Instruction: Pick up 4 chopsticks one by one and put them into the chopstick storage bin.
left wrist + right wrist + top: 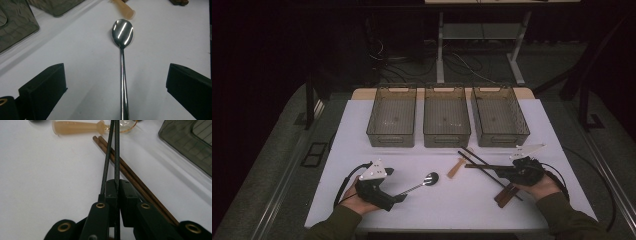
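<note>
Left gripper [117, 90]: jaws wide, straddling shiny metal spoon [122, 35], frame centre.
Right gripper [117, 187]: clamped on black chopsticks [111, 152].

The spoon [122, 32] handle runs off the bottom edge; the black chopsticks [111, 150] cross, perhaps covering, a translucent scoop [82, 127].

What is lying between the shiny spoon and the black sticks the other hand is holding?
A small tan plastic spoon lies on the white table between the metal spoon and the black chopsticks, seen in the high view.
</note>
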`<state>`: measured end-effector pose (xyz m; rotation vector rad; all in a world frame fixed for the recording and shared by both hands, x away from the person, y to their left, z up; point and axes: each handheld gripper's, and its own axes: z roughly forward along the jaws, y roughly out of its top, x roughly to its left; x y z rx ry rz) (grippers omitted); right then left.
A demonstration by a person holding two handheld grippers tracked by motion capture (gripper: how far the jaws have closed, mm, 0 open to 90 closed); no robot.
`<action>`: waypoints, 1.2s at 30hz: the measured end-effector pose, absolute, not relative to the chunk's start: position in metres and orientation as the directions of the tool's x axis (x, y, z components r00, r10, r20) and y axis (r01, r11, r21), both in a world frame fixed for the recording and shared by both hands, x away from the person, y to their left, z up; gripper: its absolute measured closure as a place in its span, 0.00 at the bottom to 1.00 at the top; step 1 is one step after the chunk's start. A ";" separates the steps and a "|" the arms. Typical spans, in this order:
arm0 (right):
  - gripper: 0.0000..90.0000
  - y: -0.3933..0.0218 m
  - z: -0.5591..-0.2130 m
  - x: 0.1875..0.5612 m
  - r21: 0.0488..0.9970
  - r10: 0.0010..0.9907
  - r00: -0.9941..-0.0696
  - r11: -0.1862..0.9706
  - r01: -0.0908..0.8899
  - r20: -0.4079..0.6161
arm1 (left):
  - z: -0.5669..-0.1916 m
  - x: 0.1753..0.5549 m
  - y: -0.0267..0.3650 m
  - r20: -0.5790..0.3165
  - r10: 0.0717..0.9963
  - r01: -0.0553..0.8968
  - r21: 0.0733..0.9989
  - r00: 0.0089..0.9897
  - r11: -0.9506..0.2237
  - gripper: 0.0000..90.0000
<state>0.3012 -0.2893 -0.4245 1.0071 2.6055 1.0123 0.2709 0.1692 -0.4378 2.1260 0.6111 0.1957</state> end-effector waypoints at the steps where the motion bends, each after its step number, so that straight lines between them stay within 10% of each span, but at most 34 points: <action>1: 0.94 -0.289 -0.424 0.301 0.653 0.648 -0.757 0.538 0.533 0.084 | -0.438 0.271 0.170 -0.085 0.497 0.354 0.804 0.864 -0.477 0.02; 36: 0.94 -0.256 -0.396 0.319 0.750 0.615 -0.774 0.439 0.495 0.151 | -0.436 0.271 0.167 -0.097 0.501 0.356 0.817 0.860 -0.453 0.02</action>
